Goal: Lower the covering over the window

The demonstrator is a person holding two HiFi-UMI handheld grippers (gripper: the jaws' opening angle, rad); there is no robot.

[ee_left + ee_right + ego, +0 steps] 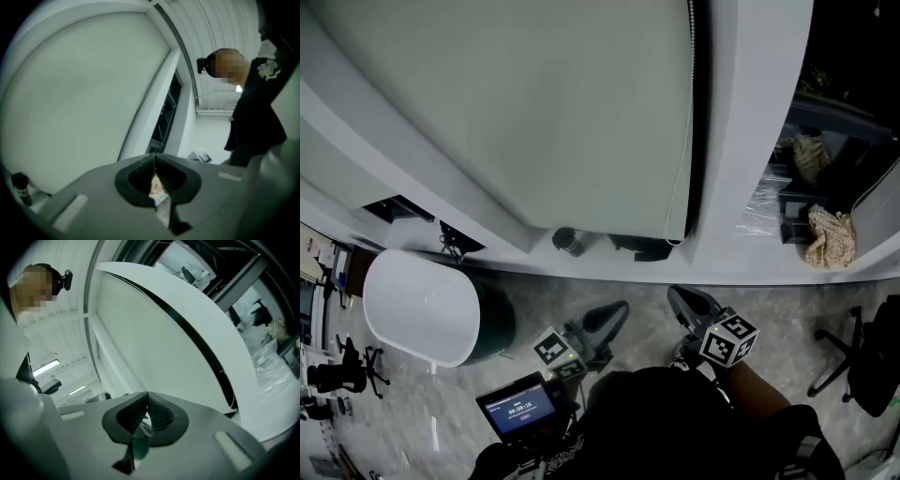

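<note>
left gripper [623,306] jaws pressed together, nothing between them, same in left gripper view [155,154]. right gripper [673,292] also closed and empty, tips meeting in right gripper view [147,393]. both are held low over the grey marbled floor [581,291], side by side, pointing toward the window, apart from the sill [741,258] and not touching anything. marker cube [729,339] rides on the right gripper, another cube [551,349] on the left. the blind [534,103] is a pale sheet filling the window frame ahead, its bottom edge just above the sill; it fills much of the left gripper view [79,93] and right gripper view [154,333]. a thin cord [689,112] hangs along the blind's right edge, with a dark gap beside it. on the sill under the blind's bottom edge: a small dark bottle [567,241] near the middle, seen also at lower left of left gripper view [21,187], and a flat dark object [642,248] toward the blind's right corner; both lie between the grippers and the blind. left on the floor, a white-topped dark green bin [422,305]. right end of the sill has clear plastic [764,211] and crumpled cloth [830,234] by a dark opening. office chair [853,366] at far right. a small lit screen [520,405] sits near the person's body.
</note>
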